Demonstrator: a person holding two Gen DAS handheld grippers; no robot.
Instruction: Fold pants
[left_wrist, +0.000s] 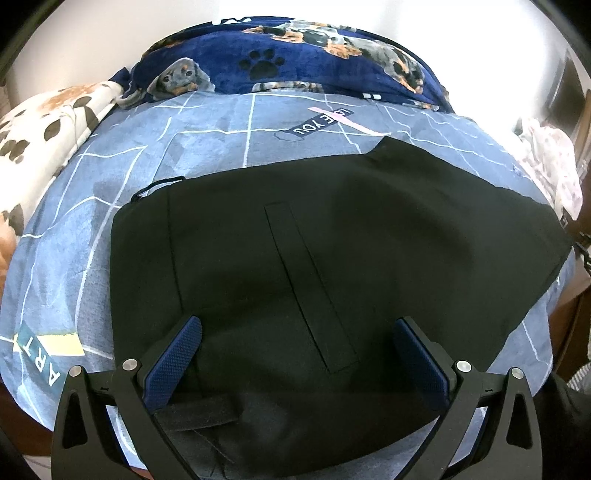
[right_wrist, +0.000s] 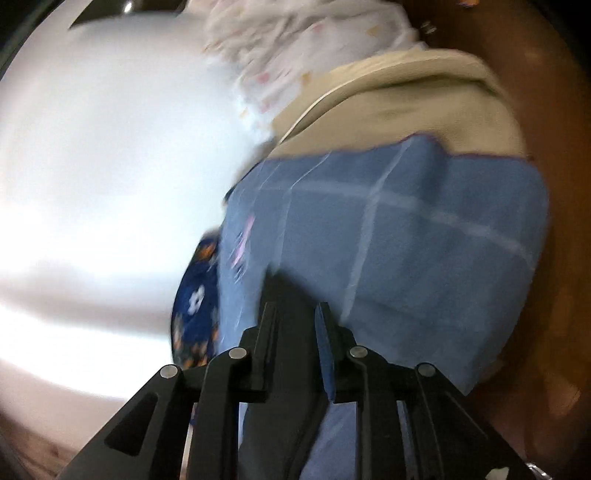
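Note:
The black pants (left_wrist: 332, 236) lie spread on the blue bed sheet (left_wrist: 110, 162) in the left wrist view, with a welt pocket showing in the middle. My left gripper (left_wrist: 295, 332) is open, its blue-padded fingers (left_wrist: 177, 354) wide apart just above the near part of the pants, holding nothing. In the right wrist view, which is blurred, my right gripper (right_wrist: 297, 314) is shut on a fold of the black pants (right_wrist: 291, 295), over the blue sheet (right_wrist: 424, 240).
A navy dog-print blanket (left_wrist: 295, 59) lies at the far side of the bed. A white paw-print cover (left_wrist: 40, 122) is at the left. A pale patterned cloth (left_wrist: 550, 166) and beige cloth (right_wrist: 424, 99) lie at the bed's right end. Brown wood floor (right_wrist: 546, 110) is beyond.

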